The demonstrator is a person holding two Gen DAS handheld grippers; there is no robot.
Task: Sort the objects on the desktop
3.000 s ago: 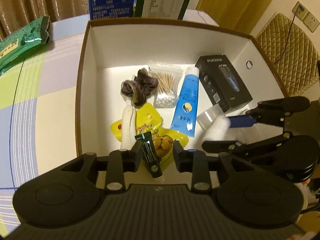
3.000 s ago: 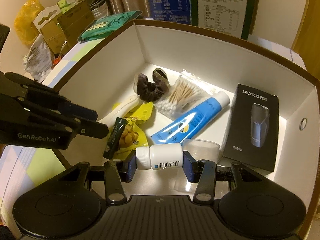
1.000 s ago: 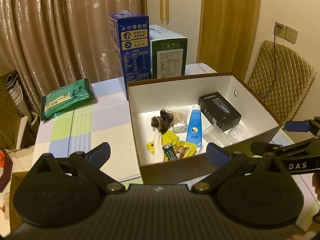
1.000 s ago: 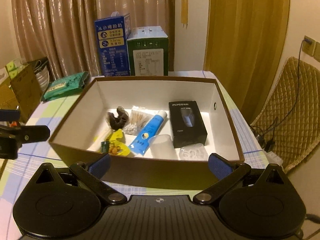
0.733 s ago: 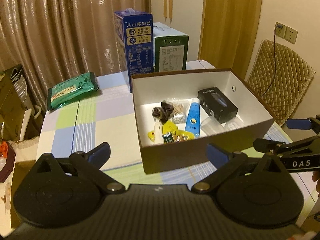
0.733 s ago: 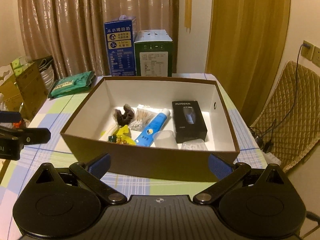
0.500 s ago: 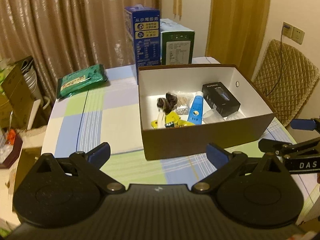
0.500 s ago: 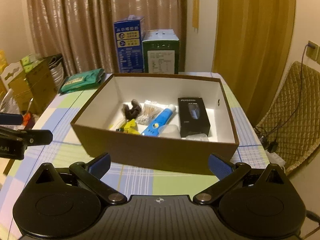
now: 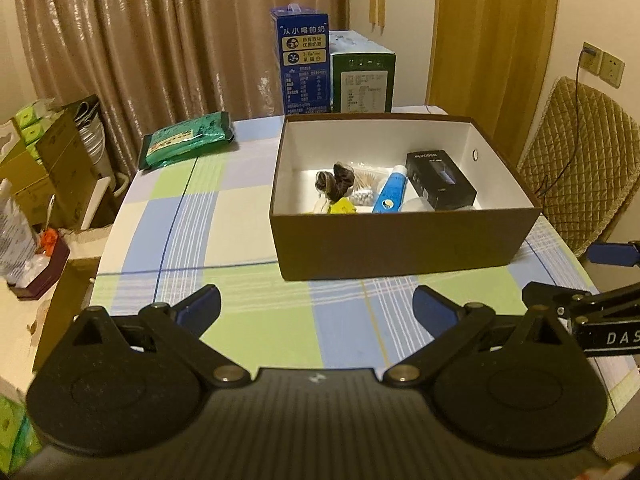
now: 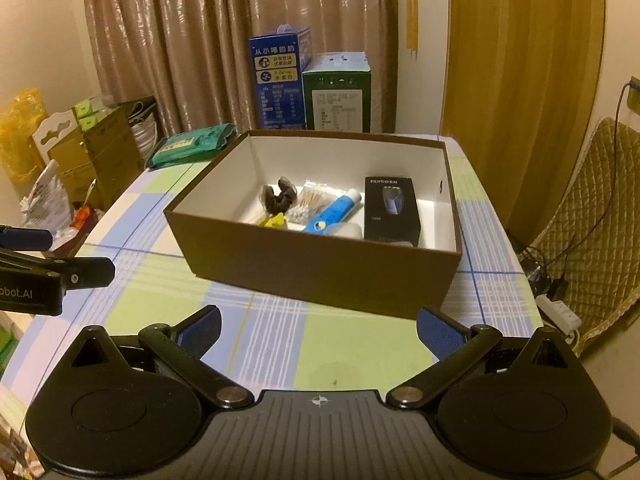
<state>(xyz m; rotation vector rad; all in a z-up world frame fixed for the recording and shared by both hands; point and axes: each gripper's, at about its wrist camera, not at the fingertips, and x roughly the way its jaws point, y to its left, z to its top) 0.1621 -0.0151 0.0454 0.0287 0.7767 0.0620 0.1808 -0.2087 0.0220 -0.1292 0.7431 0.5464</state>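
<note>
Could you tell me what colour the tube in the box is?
Blue tube, clearest in the right wrist view.

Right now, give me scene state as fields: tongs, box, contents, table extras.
left tongs: open, empty, short of the box
right tongs: open, empty, short of the box
box: brown, open top, on checked tablecloth
contents: blue tube, black carton, cotton swabs, scrunchie, yellow packet
table extras: green packet, two cartons behind box

Legible markings: "DAS" in white on the right gripper [image 9: 600, 280] arm, seen from the left wrist view. "bot.AI" on the left gripper [image 10: 48, 256] arm. "FLYCO" on the black box [image 10: 391, 210]. The blue carton [image 9: 304, 68] bears Chinese characters "从小喝到奶".
</note>
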